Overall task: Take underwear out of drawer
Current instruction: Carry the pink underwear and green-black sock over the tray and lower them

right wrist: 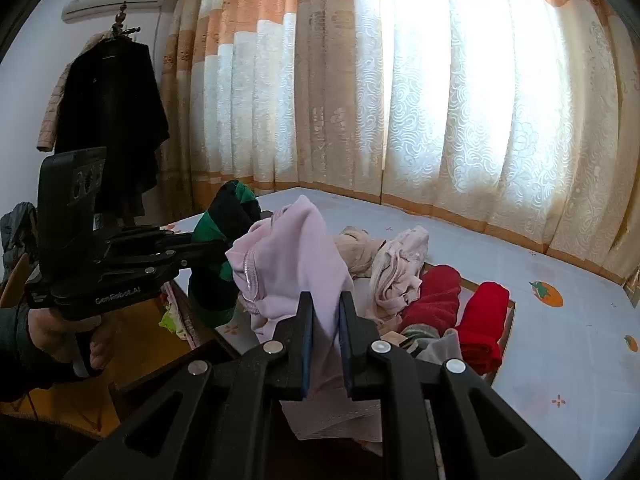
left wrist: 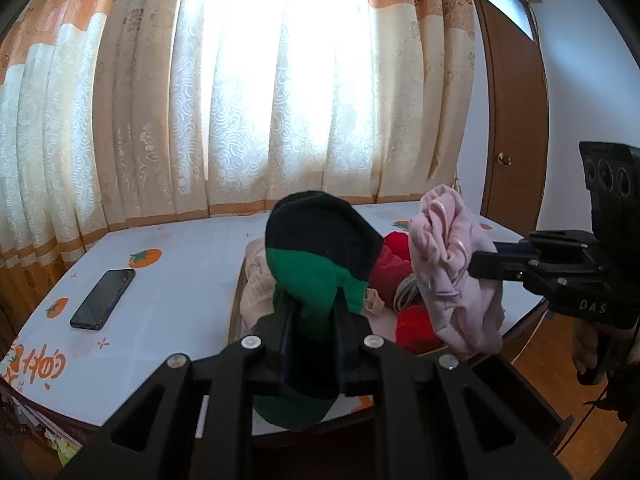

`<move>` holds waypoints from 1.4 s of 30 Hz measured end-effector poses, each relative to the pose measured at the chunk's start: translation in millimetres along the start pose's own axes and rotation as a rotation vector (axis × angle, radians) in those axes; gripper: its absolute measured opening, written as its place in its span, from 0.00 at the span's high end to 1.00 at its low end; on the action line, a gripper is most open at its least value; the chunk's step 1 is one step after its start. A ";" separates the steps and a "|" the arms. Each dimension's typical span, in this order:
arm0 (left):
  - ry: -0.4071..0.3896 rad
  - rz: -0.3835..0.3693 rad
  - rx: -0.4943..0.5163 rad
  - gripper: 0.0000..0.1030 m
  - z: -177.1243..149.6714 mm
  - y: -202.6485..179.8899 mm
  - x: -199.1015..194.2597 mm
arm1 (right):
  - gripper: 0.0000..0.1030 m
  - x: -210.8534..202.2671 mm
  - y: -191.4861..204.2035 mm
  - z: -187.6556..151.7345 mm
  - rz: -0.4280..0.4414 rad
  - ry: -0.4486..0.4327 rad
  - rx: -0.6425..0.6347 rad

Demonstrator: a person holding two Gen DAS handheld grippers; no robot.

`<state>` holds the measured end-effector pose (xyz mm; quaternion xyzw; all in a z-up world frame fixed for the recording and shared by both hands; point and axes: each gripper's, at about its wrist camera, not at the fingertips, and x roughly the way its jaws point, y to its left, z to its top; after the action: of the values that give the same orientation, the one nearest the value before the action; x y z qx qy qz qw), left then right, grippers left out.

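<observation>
Left wrist view: the left tongs [left wrist: 310,308] are clenched on a green-and-black garment [left wrist: 320,256]; the cloth stands up past the tips and a tail of it hangs below the jaws.
Right wrist view: the right tongs [right wrist: 326,312] are clenched on a pink garment [right wrist: 288,256], which bunches above the tips and drapes down between and under the jaws.
Tongs to each other: they sit side by side, the left one's load just left of the pink bundle, the two cloths near but seemingly not tangled.
Where the underwear is: both held pieces hang in the air above and in front of the drawer [right wrist: 510,312], clear of the pile.
What lies beyond: the drawer rests on the desk [right wrist: 560,360], holding red rolls [right wrist: 482,320], a beige-pink heap [right wrist: 396,272] and grey pieces.
Key relation: the open desk top lies outward on both sides, left near the phone [left wrist: 102,298], right past the red rolls.
Judgement: each hand looks nearest its own side, so the loads would most easily go apart, not across.
</observation>
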<state>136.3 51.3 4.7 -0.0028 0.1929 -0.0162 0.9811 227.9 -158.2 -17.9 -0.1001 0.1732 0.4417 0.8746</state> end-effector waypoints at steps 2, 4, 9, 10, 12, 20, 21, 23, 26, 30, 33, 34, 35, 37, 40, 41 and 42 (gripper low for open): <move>0.006 0.002 0.002 0.86 3.5 1.8 4.3 | 0.87 3.5 -1.3 2.8 -0.005 0.000 0.006; 0.010 0.002 0.002 0.86 7.8 3.8 8.2 | 0.87 7.3 -3.7 6.2 -0.004 -0.001 0.017; 0.032 0.001 -0.006 0.86 17.1 9.9 20.0 | 0.87 15.8 -9.1 16.5 -0.010 -0.006 0.026; 0.040 0.001 -0.010 0.86 18.1 11.1 23.1 | 0.87 18.3 -10.5 18.6 -0.010 -0.005 0.029; 0.064 -0.004 -0.022 0.86 19.3 13.8 29.6 | 0.87 24.0 -12.9 22.4 -0.010 -0.001 0.035; 0.142 -0.018 -0.063 0.86 23.2 17.1 53.3 | 0.87 49.4 -17.0 30.8 -0.015 0.028 0.055; 0.150 -0.020 -0.074 0.86 24.5 18.9 56.1 | 0.87 52.4 -16.7 31.3 -0.014 0.033 0.056; 0.168 -0.024 -0.106 0.86 27.0 25.0 62.3 | 0.87 59.8 -15.8 31.7 -0.019 0.045 0.060; 0.205 -0.031 -0.154 0.86 27.5 35.0 73.4 | 0.87 72.3 -15.2 30.1 -0.019 0.073 0.071; 0.258 -0.030 -0.173 0.86 23.3 38.5 86.3 | 0.87 86.9 -14.9 26.0 -0.022 0.121 0.081; 0.271 -0.023 -0.174 0.86 22.8 37.3 92.4 | 0.87 95.4 -15.0 22.6 -0.024 0.143 0.084; 0.277 -0.021 -0.175 0.86 22.9 36.9 94.3 | 0.87 97.7 -15.6 21.3 -0.024 0.149 0.087; 0.284 -0.017 -0.173 0.86 23.0 36.6 96.8 | 0.87 99.9 -16.1 20.2 -0.024 0.156 0.091; 0.298 -0.007 -0.169 0.86 22.0 36.3 103.2 | 0.87 105.2 -16.7 18.1 -0.028 0.169 0.093; 0.323 -0.002 -0.174 0.86 19.1 38.1 112.4 | 0.87 113.7 -18.0 15.0 -0.035 0.197 0.099; 0.331 0.000 -0.173 0.86 18.1 37.9 114.9 | 0.87 116.4 -18.3 13.6 -0.036 0.205 0.100; 0.335 0.003 -0.172 0.86 17.0 37.8 116.8 | 0.87 119.0 -18.3 12.1 -0.037 0.213 0.100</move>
<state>251.9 85.3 -24.3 -0.0835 0.3541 0.0014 0.9315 310.7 -77.1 -52.9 -0.1059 0.2850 0.4031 0.8632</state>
